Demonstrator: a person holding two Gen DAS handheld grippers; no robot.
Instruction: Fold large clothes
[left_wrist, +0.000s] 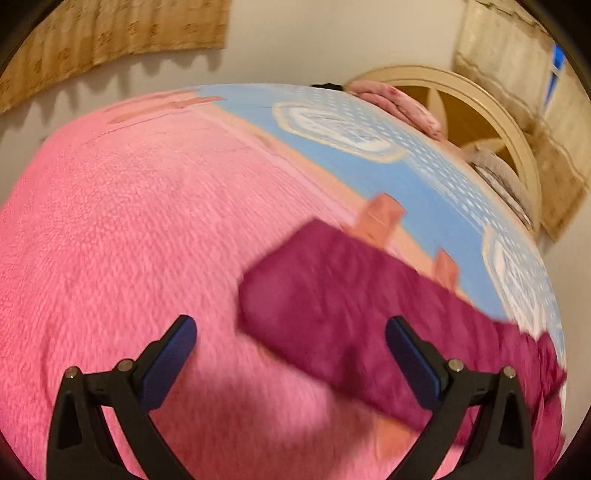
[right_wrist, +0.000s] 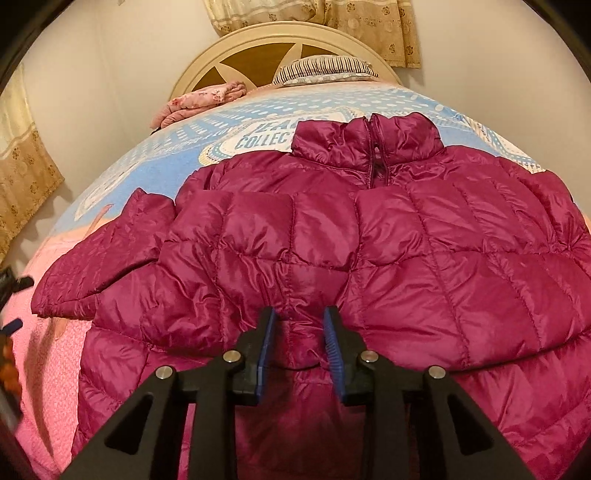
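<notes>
Here the right gripper (right_wrist: 298, 332) has its jaws drawn narrow, pinching a fold of the magenta puffer jacket (right_wrist: 369, 240) near its front centre. Ahead of those jaws the jacket lies spread, collar (right_wrist: 365, 140) farthest off, one sleeve (right_wrist: 99, 258) out to their left — all on the blue and pink bedspread (right_wrist: 147, 166). The left gripper (left_wrist: 291, 354) hangs with jaws wide, holding nothing, over a pink blanket (left_wrist: 129, 221); the sleeve end (left_wrist: 332, 295) lies blurred just beyond its right finger.
</notes>
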